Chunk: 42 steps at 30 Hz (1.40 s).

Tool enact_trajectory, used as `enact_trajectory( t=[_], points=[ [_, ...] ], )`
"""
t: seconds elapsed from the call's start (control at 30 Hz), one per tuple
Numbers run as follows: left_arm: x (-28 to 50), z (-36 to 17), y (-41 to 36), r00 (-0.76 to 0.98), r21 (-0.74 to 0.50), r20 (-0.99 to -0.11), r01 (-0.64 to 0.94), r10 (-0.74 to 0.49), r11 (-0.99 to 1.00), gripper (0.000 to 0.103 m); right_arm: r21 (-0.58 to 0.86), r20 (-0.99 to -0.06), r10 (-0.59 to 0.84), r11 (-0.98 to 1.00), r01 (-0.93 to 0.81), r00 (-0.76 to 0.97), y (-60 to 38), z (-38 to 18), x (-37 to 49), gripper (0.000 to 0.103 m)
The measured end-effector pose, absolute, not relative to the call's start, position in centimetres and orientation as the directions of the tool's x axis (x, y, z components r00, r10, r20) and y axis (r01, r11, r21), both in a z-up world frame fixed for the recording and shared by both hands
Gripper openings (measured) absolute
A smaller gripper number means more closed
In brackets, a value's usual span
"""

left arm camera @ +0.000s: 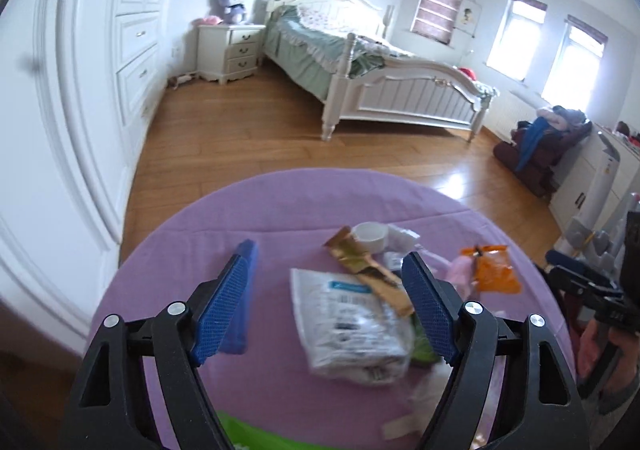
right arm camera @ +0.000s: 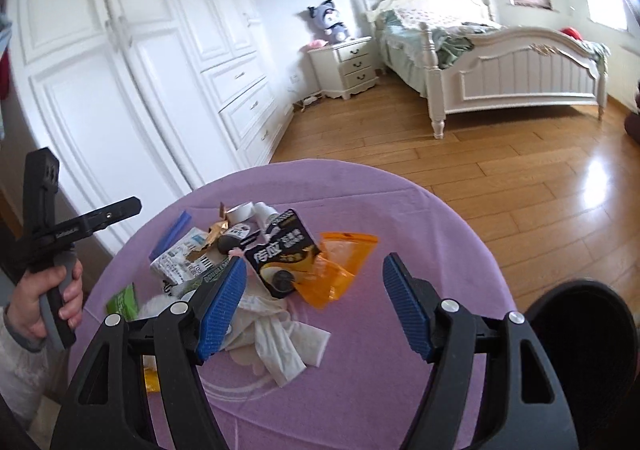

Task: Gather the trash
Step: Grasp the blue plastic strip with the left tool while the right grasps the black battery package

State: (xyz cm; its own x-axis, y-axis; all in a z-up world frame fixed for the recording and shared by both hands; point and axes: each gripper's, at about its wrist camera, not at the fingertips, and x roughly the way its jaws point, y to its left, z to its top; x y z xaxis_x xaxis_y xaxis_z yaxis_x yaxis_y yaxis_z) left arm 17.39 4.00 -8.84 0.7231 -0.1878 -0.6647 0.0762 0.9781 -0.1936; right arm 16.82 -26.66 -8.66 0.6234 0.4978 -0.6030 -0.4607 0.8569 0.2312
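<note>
Trash lies in a pile on a round table with a purple cloth point(left arm camera: 280, 205). My left gripper point(left arm camera: 326, 270) is open above a white printed plastic bag point(left arm camera: 348, 324), with a gold wrapper point(left arm camera: 360, 262) and a white cup point(left arm camera: 370, 236) beyond it and a blue strip point(left arm camera: 250, 254) at its left finger. My right gripper point(right arm camera: 314, 270) is open above an orange pouch point(right arm camera: 340, 270), a black battery package point(right arm camera: 286, 254) and a crumpled white tissue point(right arm camera: 280, 338). The orange pouch also shows in the left wrist view point(left arm camera: 494, 268).
A black bin point(right arm camera: 580, 334) stands at the table's right edge. A green packet point(right arm camera: 122, 302) lies at the table's left side. White wardrobes point(left arm camera: 100, 49), a nightstand point(left arm camera: 232, 51) and a bed point(left arm camera: 380, 81) stand on the wooden floor beyond the table.
</note>
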Motion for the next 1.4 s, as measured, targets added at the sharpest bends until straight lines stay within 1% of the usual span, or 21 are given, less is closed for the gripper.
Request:
enact_trajectory(
  t=[0.03, 0.13, 0.2, 0.27, 0.33, 0.4, 0.47, 0.53, 0.57, 0.6, 0.67, 0.73, 0.83, 0.93, 0.97, 1.0, 1.13, 1.17, 1.2, 1.27, 1.4],
  points=[
    [17.8, -9.5, 4.8, 0.705, -0.186, -0.686, 0.067, -0.179, 0.98, 0.075, 0.202, -0.616, 0.499, 0.848, -0.49, 0.61, -25.6, -8.7, 17.2, 0.083],
    [18.9, -11.4, 6.7, 0.656, -0.16, -0.738, 0.058, -0.158, 0.985, 0.069, 0.086, -0.659, 0.47, 0.823, -0.562, 0.587, -22.7, -9.2, 18.1, 0.083],
    [19.6, -12.5, 7.2, 0.63, -0.16, -0.759, 0.062, -0.164, 0.985, 0.062, 0.022, -0.692, 0.443, 0.802, -0.597, 0.57, -21.3, -9.9, 18.8, 0.083],
    [20.2, -13.3, 7.4, 0.617, -0.159, -0.77, 0.066, -0.166, 0.985, 0.06, -0.014, -0.717, 0.422, 0.787, -0.617, 0.554, -20.6, -10.6, 19.6, 0.083],
    [20.7, -14.0, 7.4, 0.607, -0.155, -0.777, 0.074, -0.168, 0.985, 0.056, -0.015, -0.742, 0.409, 0.782, -0.623, 0.532, -20.3, -11.2, 20.6, 0.083],
    [21.3, -14.5, 7.6, 0.595, -0.161, -0.784, 0.081, -0.177, 0.984, 0.051, 0.037, -0.754, 0.432, 0.78, -0.625, 0.495, -20.6, -11.7, 21.6, 0.083],
    [21.6, -14.9, 7.7, 0.601, -0.155, -0.78, 0.081, -0.172, 0.985, 0.048, 0.097, -0.76, 0.459, 0.78, -0.618, 0.46, -21.1, -12.0, 22.4, 0.082],
    [21.9, -14.9, 7.9, 0.606, -0.158, -0.777, 0.076, -0.172, 0.984, 0.044, 0.139, -0.766, 0.481, 0.773, -0.619, 0.427, -21.4, -12.4, 23.0, 0.072],
    [21.9, -14.9, 8.1, 0.61, -0.157, -0.774, 0.071, -0.168, 0.985, 0.041, 0.146, -0.772, 0.479, 0.773, -0.617, 0.417, -21.5, -12.6, 23.1, 0.064],
    [21.9, -15.0, 8.1, 0.615, -0.149, -0.772, 0.066, -0.158, 0.987, 0.036, 0.148, -0.777, 0.475, 0.775, -0.614, 0.413, -21.3, -12.8, 23.2, 0.059],
    [21.8, -15.1, 8.1, 0.624, -0.138, -0.769, 0.053, -0.141, 0.989, 0.03, 0.16, -0.771, 0.483, 0.778, -0.608, 0.415, -21.5, -12.8, 22.9, 0.057],
    [21.8, -15.1, 8.5, 0.625, -0.151, -0.767, 0.039, -0.142, 0.988, 0.021, 0.17, -0.762, 0.492, 0.78, -0.602, 0.421, -21.7, -12.5, 22.4, 0.057],
    [21.4, -15.3, 8.6, 0.63, -0.185, -0.758, 0.04, -0.169, 0.982, 0.019, 0.189, -0.732, 0.515, 0.782, -0.594, 0.446, -22.0, -11.5, 21.5, 0.056],
    [20.7, -15.0, 7.9, 0.641, -0.174, -0.75, 0.051, -0.165, 0.984, 0.018, 0.217, -0.698, 0.542, 0.783, -0.583, 0.468, -22.7, -10.4, 20.7, 0.056],
    [20.4, -14.8, 7.8, 0.647, -0.179, -0.743, 0.056, -0.172, 0.982, 0.018, 0.226, -0.687, 0.551, 0.782, -0.581, 0.473, -22.8, -10.1, 20.2, 0.049],
    [20.2, -14.5, 7.6, 0.653, -0.189, -0.735, 0.061, -0.182, 0.98, 0.018, 0.233, -0.682, 0.555, 0.782, -0.577, 0.477, -23.0, -9.7, 20.2, 0.038],
    [19.0, -12.9, 6.6, 0.68, -0.195, -0.707, 0.079, -0.196, 0.978, 0.018, 0.246, -0.639, 0.578, 0.779, -0.576, 0.508, -23.6, -8.6, 18.7, 0.038],
    [18.7, -12.4, 6.3, 0.688, -0.199, -0.697, 0.085, -0.202, 0.976, 0.018, 0.237, -0.635, 0.574, 0.782, -0.577, 0.517, -23.6, -8.4, 18.6, 0.034],
    [18.4, -11.8, 6.0, 0.694, -0.208, -0.687, 0.093, -0.213, 0.974, 0.018, 0.233, -0.636, 0.573, 0.781, -0.579, 0.517, -23.5, -8.3, 18.2, 0.027],
    [17.8, -10.7, 5.1, 0.706, -0.219, -0.667, 0.119, -0.238, 0.968, 0.018, 0.231, -0.639, 0.576, 0.776, -0.587, 0.51, -23.5, -8.4, 17.7, 0.019],
    [16.6, -8.8, 2.2, 0.716, -0.225, -0.636, 0.184, -0.287, 0.957, 0.018, 0.217, -0.662, 0.556, 0.784, -0.581, 0.503, -23.5, -9.4, 17.0, 0.019]
  ],
)
